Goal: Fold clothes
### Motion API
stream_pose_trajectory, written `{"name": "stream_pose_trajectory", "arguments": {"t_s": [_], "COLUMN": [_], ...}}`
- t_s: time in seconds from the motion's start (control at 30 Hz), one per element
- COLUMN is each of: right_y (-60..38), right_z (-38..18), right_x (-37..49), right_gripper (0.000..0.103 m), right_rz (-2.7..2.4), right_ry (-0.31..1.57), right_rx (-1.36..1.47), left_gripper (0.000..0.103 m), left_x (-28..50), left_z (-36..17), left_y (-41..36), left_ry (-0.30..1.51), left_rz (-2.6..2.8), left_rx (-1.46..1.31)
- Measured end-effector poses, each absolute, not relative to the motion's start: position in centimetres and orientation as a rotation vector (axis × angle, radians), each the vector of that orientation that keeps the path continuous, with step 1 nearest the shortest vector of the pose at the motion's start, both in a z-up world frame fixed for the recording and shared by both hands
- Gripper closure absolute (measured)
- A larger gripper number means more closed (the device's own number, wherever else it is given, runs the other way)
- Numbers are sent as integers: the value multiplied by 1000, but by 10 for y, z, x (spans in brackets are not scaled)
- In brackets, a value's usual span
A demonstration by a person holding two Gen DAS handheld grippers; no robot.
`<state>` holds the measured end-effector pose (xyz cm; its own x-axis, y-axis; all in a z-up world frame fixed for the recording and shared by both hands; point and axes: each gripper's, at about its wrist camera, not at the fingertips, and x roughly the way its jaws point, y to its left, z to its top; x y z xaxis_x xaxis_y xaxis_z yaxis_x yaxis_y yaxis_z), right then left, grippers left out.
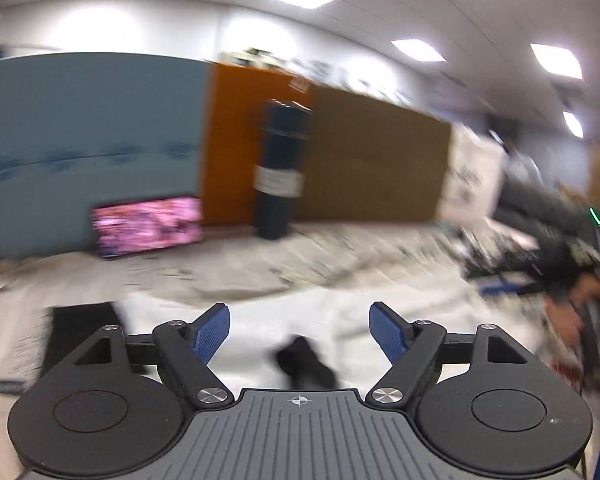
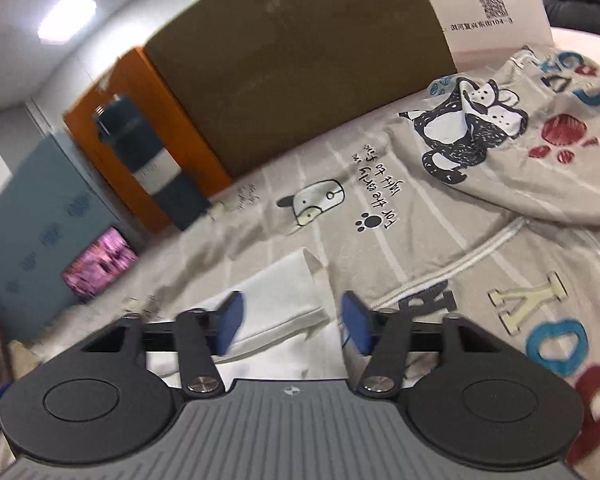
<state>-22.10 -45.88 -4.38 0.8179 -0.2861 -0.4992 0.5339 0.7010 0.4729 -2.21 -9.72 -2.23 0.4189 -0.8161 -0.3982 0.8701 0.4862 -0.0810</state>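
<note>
A white garment (image 2: 276,296) lies on the patterned beige bedsheet (image 2: 380,184), its folded edge reaching between the blue pads of my right gripper (image 2: 292,322), which is open just above it. In the blurred left wrist view the same white garment (image 1: 300,316) spreads under my left gripper (image 1: 300,330), also open with nothing between its pads. A dark print (image 1: 306,364) shows on the cloth below the left gripper, and a black patch (image 1: 80,332) lies at its left.
Cardboard boxes (image 2: 300,60), an orange panel (image 2: 140,120) and a dark blue bottle (image 2: 152,164) stand along the far side of the bed. A pink-lit screen (image 1: 148,226) leans on a blue wall. A person's hand (image 1: 580,312) holds the other gripper at the right.
</note>
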Motion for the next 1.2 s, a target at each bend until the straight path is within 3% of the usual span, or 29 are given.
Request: {"name": "stream_pose_trajectory", "arguments": {"t_s": [0.1,0.33,0.6,0.67,0.77,0.83,0.93,1.07,1.2], "right_y": [-461,-464,-470,-473,-474,-473,-474,-479,-484], "right_z": [-55,-45,-50,-53,-55,-50,-46,-45,-42], "right_x": [-207,-221,-213,-211,-210,-213,-215,-213,-213], "right_gripper": [97,98,97,95,79,62,51,45,41], "right_rz": [-508,-511,-550,-557,-572,-567,-542,-488,-437], "right_ry": [441,346,397,419,431,408,387,385,383], "right_rx": [611,596,575,579,572,545,520,516,512], "left_gripper": [25,25,23,23,23,23,23,23,23], "left_x": [-23,-30,-31,-31,-42,-46,-46,-41,-53], "left_z": [-34,-39,-46,-48,-41,-39,-45,-58,-52], "left_y": [-121,-131,-146,-146,-142,-144,-152,-162,-157], "left_ry": [433,433,469,473,396,384,429,509,440], "left_rz": [-1078,-1122,-1174,-1168,-1178,-1185,-1206,-1235,-1199], "left_rx": [230,238,261,268,266,276,301,328,331]}}
